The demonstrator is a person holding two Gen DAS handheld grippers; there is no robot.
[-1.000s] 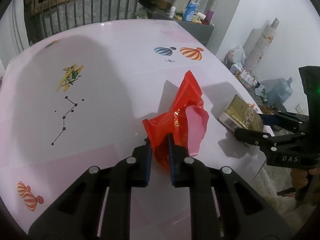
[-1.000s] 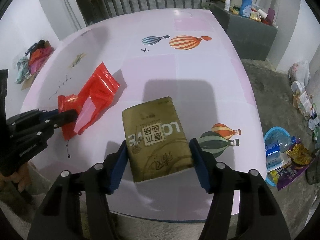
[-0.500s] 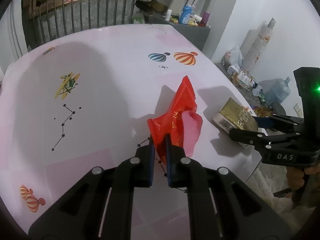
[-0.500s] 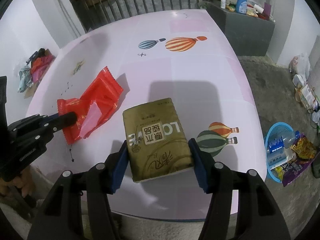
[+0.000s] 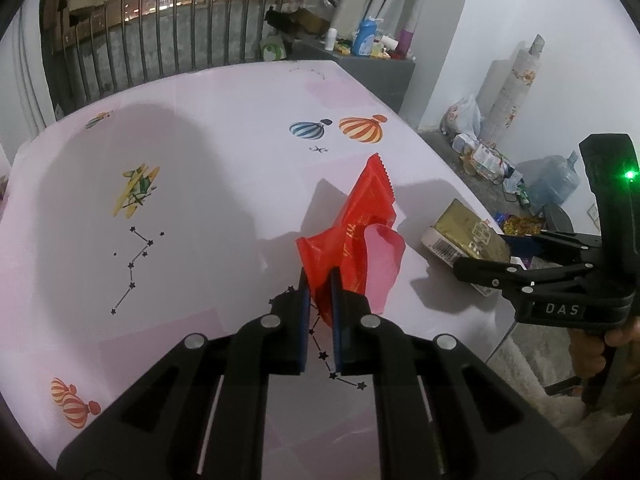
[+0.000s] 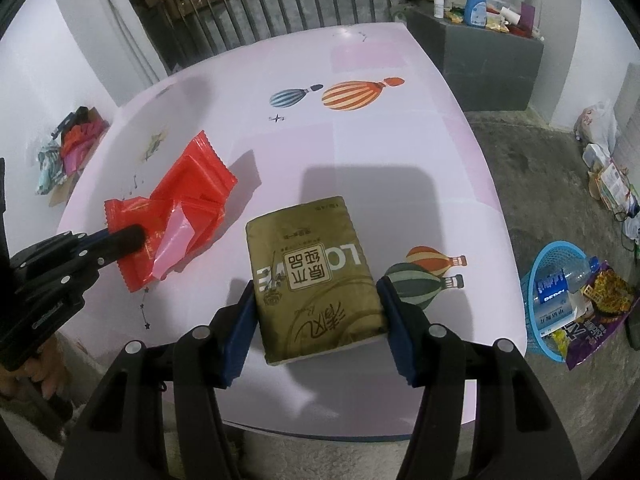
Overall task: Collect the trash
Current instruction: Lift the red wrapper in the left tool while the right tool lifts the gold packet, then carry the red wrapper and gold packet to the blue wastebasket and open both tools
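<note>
A crumpled red plastic snack wrapper (image 5: pixel 362 236) with a serrated far edge is held by the left gripper (image 5: pixel 318 292). Its jaws are almost closed, and the near corner of the wrapper is pinched between the two blue pads. A paler pink flap of the wrapper is folded over beside the right pad. The near end of the wrapper is raised, while its far part is seen over the pink table cover (image 5: pixel 208 184) printed with striped balloons, a small aeroplane and star lines.

In the right wrist view, a gold soft pack of paper tissues (image 6: pixel 316 276) with a white label is clamped by the right gripper (image 6: pixel 316 320). The jaws are kept wide by the pack, and a blue pad is pressed on each long side. The pack is located at the near edge of the table, with its near end beyond the edge. The red wrapper is seen to the left of the pack, a little apart from it.

On the floor to the right of the table, a blue plastic basket (image 6: pixel 560 256) with bottles and packets in it is visible.
</note>
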